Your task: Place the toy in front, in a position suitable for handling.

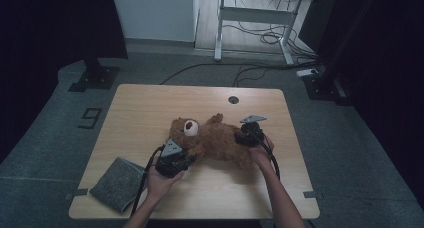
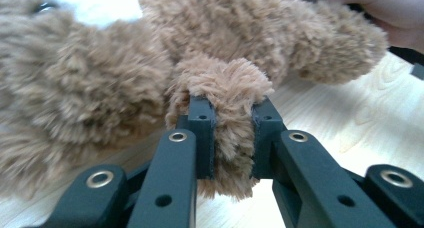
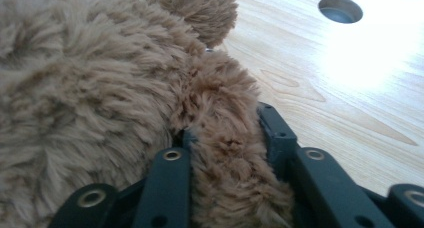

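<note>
A brown teddy bear (image 1: 212,140) was seen lying on its back across the middle of the light wooden surface (image 1: 150,108), its head with the pale muzzle turned toward the left and its legs toward the right. The left tool (image 1: 186,159) was held at the near left of the bear, and in the left gripper view one furry limb (image 2: 227,113) was pinched between the two black jaws, the fur bulging out above and below them. The right tool (image 1: 245,137) was held at the right end of the bear, and in the right gripper view another stretch of fur (image 3: 227,153) was gripped between its jaws (the plush was squeezed into a narrow ridge there). Each tool was carried by a hand, the left hand (image 1: 161,180) coming in from the near edge and the right hand (image 1: 261,155) just right of the bear's legs. A grey three-cornered plate topped each tool. A folded grey cloth (image 1: 116,184) was left at the near left corner of the surface, well apart from the bear. A round cable hole (image 1: 233,99) was visible near the far edge, beyond the bear.
</note>
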`<state>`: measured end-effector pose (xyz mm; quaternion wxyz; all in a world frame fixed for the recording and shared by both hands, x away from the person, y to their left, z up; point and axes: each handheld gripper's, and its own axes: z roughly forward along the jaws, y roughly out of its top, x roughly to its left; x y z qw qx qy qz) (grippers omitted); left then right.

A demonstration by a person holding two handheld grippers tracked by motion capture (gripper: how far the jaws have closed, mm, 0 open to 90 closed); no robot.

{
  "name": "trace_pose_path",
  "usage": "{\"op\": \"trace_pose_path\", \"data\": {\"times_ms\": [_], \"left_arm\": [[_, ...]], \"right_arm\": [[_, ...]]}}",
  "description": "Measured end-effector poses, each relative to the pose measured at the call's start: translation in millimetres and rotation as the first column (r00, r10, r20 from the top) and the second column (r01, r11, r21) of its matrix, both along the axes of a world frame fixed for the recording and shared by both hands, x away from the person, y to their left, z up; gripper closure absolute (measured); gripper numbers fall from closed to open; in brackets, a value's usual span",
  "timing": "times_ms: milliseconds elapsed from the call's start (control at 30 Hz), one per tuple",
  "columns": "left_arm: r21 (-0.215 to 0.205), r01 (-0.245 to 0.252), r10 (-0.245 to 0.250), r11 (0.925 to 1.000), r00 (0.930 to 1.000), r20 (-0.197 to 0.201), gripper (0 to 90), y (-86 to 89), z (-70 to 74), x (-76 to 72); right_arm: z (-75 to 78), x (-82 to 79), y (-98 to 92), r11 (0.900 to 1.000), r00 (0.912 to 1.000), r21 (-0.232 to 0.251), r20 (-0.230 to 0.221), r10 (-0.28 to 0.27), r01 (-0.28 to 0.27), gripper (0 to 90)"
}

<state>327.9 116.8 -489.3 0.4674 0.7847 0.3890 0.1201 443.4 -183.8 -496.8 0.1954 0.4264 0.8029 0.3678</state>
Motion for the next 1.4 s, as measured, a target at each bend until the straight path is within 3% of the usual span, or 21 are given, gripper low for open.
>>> {"op": "trace_pose_path", "data": {"times_ms": [133,233,400,500,667,900,1033,1100,1267,1400], "left_arm": [[0.001,-0.011,0.011,0.9999,0.9996,-0.027,72.2,3.5,-1.3,3.7],[-0.009,-0.022,0.022,0.9997,0.9994,-0.027,64.6,5.5,0.5,1.8],[0.0,-0.031,0.031,0.9995,0.9991,-0.03,45.5,7.1,3.8,-1.9],[-0.002,-0.039,0.039,0.9992,0.9988,-0.031,41.0,8.5,3.9,-2.8],[-0.018,-0.046,0.045,0.9988,0.9984,-0.035,39.0,13.8,3.7,-7.2],[-0.016,-0.05,0.049,0.9986,0.9985,-0.024,37.7,21.0,7.0,-14.9],[-0.005,-0.049,0.049,0.9988,0.9986,-0.018,35.8,29.4,9.3,-21.4],[0.002,-0.054,0.054,0.9985,0.9984,-0.014,35.4,35.1,9.3,-25.0],[0.001,-0.102,0.102,0.9948,0.9944,-0.029,35.0,57.3,3.8,-30.5],[0.026,-0.143,0.144,0.9894,0.9892,-0.029,34.8,71.3,-1.3,-33.2]], "right_arm": [[-1.1,-2.3,-0.5,1.0,0.9996,-0.008,0.025,-0.016,0.016,64.9],[-0.6,-3.0,-2.3,1.0,0.9996,0.002,0.023,-0.018,0.018,60.9],[2.4,-7.5,-5.2,0.997,0.9942,-0.028,0.078,-0.074,0.076,34.6],[3.7,-9.2,-8.8,0.993,0.9913,-0.047,0.085,-0.101,0.105,29.3],[12.5,-20.8,-29.4,0.99,0.9905,0.082,0.068,-0.12,0.114,27.1],[17.0,-47.5,-33.2,0.989,0.9926,0.137,0.095,-0.076,0.062,27.3],[17.3,-66.8,-37.3,0.979,0.9903,0.195,0.111,-0.083,0.06,27.5],[17.3,-70.9,-37.9,0.978,0.9898,0.201,0.113,-0.086,0.062,27.5],[12.1,-94.5,-40.1,0.967,0.9908,0.253,0.117,-0.069,0.037,26.5],[4.9,-102.1,-36.1,0.966,0.9919,0.258,0.112,-0.06,0.03,25.2]]}}
